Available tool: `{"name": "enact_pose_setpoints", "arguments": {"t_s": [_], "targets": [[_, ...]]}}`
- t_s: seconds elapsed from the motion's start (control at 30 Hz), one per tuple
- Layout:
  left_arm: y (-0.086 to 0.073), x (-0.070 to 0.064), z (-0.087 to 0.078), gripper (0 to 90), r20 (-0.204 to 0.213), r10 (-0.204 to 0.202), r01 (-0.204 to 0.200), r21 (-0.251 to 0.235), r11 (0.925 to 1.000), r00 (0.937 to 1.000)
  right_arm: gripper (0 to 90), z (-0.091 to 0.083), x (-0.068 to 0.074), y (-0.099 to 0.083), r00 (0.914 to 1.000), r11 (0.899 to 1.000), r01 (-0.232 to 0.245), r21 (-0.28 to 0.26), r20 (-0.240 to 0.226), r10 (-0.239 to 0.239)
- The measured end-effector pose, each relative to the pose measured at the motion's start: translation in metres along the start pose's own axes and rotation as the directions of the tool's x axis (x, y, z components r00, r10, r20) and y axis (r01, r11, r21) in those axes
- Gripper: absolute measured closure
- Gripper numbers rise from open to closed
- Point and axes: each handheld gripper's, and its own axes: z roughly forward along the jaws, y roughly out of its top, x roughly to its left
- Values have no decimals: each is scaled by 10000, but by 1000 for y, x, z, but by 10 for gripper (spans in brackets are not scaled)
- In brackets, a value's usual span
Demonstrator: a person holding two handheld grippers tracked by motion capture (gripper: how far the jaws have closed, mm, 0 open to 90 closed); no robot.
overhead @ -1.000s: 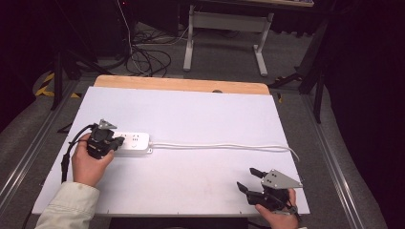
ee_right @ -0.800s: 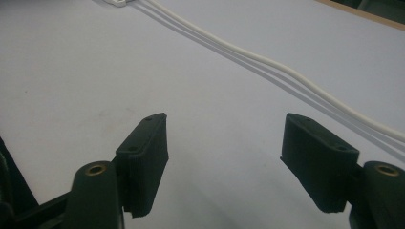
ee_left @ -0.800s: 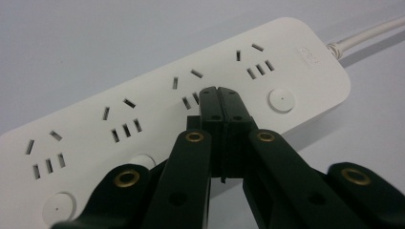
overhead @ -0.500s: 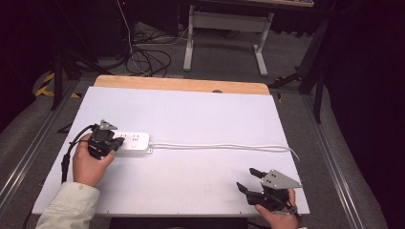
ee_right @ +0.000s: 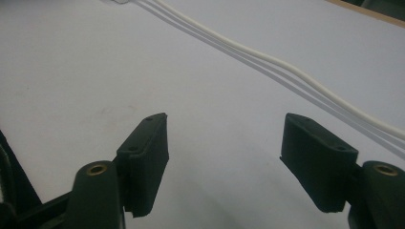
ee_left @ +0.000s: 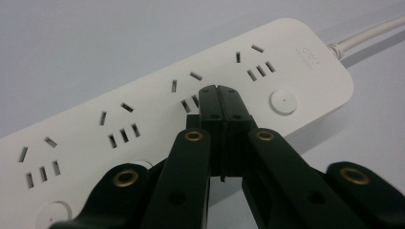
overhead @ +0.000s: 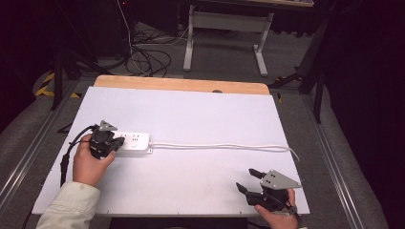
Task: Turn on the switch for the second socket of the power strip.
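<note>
Left gripper view: power strip (ee_left: 157,114) logo unreadable; left tool (ee_left: 220,95) closed, right tool (ee_right: 224,157) wide.

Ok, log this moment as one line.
left claw: shut, tips over strip | right claw: open, empty, near edge | cord: lying rightward

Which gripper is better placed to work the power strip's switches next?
Left. The left gripper, jaws shut, is right over the power strip; the right gripper sits open at the table's near right corner, away from it.

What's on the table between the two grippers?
In the high view, just bare table between the left gripper and right gripper; the cord runs behind.
</note>
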Motion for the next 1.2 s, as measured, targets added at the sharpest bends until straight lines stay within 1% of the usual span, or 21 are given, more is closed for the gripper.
{"name": "enact_pose_setpoints", "arguments": {"t_s": [0.03, 0.07, 0.1, 0.17, 0.2, 0.33, 0.4, 0.43, 0.5, 0.57, 0.67, 0.73, 0.8, 0.9, 0.93, 0.97, 1.0, 1.03, 1.2], "targets": [[0, 1, 0, 899, 77, -72, 72, 1, 10000, 9999, 335, 0, 0, 0, 10000, 10000, -4, 3, -6, 4], [0, 1, 0, 899, -1, -99, 99, -29, 9999, 10000, 336, 0, 0, 0, 10000, 10000, -4, 3, -6, 4], [-1, 1, 0, 899, 77, -106, 107, -36, 9999, 9999, 337, 0, 0, 0, 10000, 10000, 6, 7, -12, -6], [-1, 0, 0, 899, 61, -134, 135, -44, 9999, 9999, 337, 0, 0, 0, 10000, 10000, 16, 20, -3, -16], [-1, 0, 0, 899, 33, -81, 81, -5, 10000, 10000, 337, 0, 0, 0, 10000, 10000, 20, 22, -5, -20], [-3, 0, 0, 900, 26, -79, 79, -94, 9999, 10000, 338, 0, 0, 0, 10000, 10000, 23, 5, -20, -23], [-3, 1, 0, 900, 106, -266, 267, -142, 9995, 9996, 338, 0, 0, 0, 10000, 10000, 14, 6, -20, -14], [-3, 2, 0, 900, 119, -241, 243, -129, 9996, 9996, 338, 0, 0, 0, 10000, 10000, 12, 3, -21, -12], [-4, 1, 0, 900, 134, -322, 323, -136, 9994, 9994, 338, 0, 0, 0, 10000, 10000, 27, 19, -22, -27], [-4, 0, 0, 900, 123, -240, 242, -133, 9996, 9996, 339, 0, 1, 0, 10000, 10000, 33, 21, -20, -33], [-5, 1, 0, 900, 97, -230, 232, -235, 9995, 9997, 339, 0, 0, 0, 10000, 10000, 29, 14, -31, -29], [-6, 2, 0, 900, 221, -273, 278, -228, 9994, 9994, 339, 0, 1, 0, 10000, 10000, 34, 12, -36, -34], [-6, 3, 0, 900, 268, -444, 450, -227, 9987, 9987, 339, 0, 1, 0, 10000, 10000, 42, 14, -40, -41], [-6, 3, 0, 900, 262, -436, 444, -285, 9986, 9987, 339, 0, 1, 0, 10000, 10000, 38, 5, -46, -38], [-7, 3, 0, 900, 299, -522, 531, -277, 9982, 9982, 339, -1, 1, 0, 10000, 10000, 26, -1, -48, -26], [-7, 6, 1, 900, 459, -577, 588, -234, 9980, 9973, 339, 0, 0, 0, 10000, 10000, 17, -2, -57, -17], [-7, 6, 1, 900, 459, -577, 588, -234, 9980, 9973, 339, 0, 0, 0, 10000, 10000, 17, -2, -57, -17], [-7, 6, 1, 900, 555, -689, 702, -213, 9973, 9961, 339, 0, 1, 0, 10000, 10000, 36, 3, -59, -36], [-7, 4, 0, 900, 356, -507, 516, -261, 9983, 9981, 339, -1, 1, 0, 10000, 10000, 34, 11, -41, -34]]}}
